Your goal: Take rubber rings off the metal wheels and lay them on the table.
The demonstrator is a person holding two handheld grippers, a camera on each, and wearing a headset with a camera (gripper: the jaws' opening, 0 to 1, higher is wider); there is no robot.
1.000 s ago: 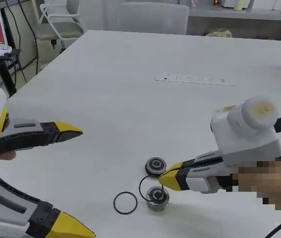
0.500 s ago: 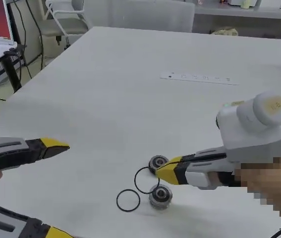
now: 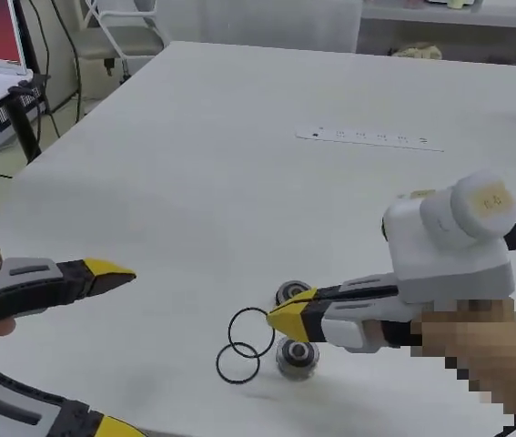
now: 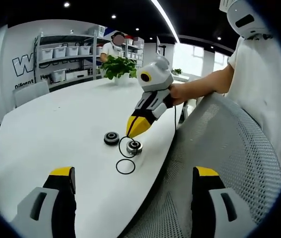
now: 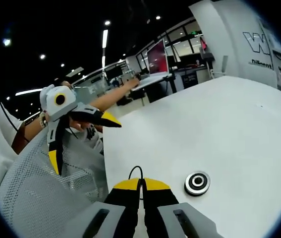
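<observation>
- Right gripper (image 3: 280, 320), jaws pressed together on the edge of a thin black rubber ring (image 3: 250, 310), is pictured low over the white table (image 3: 239, 164). The loop hangs forward from the yellow tips, and whether it touches the surface cannot be told.
- Left gripper (image 3: 136, 350) is held well apart to the side, jaws spread wide with nothing between them.
- A second ring (image 3: 237, 381) lies flat on the table just beside the near metal wheel (image 3: 296, 354); in the head view it is overlapped by the held loop.
- The far wheel (image 3: 289, 292) is partly hidden behind the right gripper. A dark band is seen round its rim in the right gripper view and is judged to be a ring not yet taken off.
- The ring is judged light, soft and stretchy, likely to sag, twist or cling to the jaws when released. A pinch across the band at one spot is thought enough.
- A seated ring is best caught at the wheel's outer edge, where the band can be lifted. The small wheel is judged liable to slide and should be steadied by the other gripper.
</observation>
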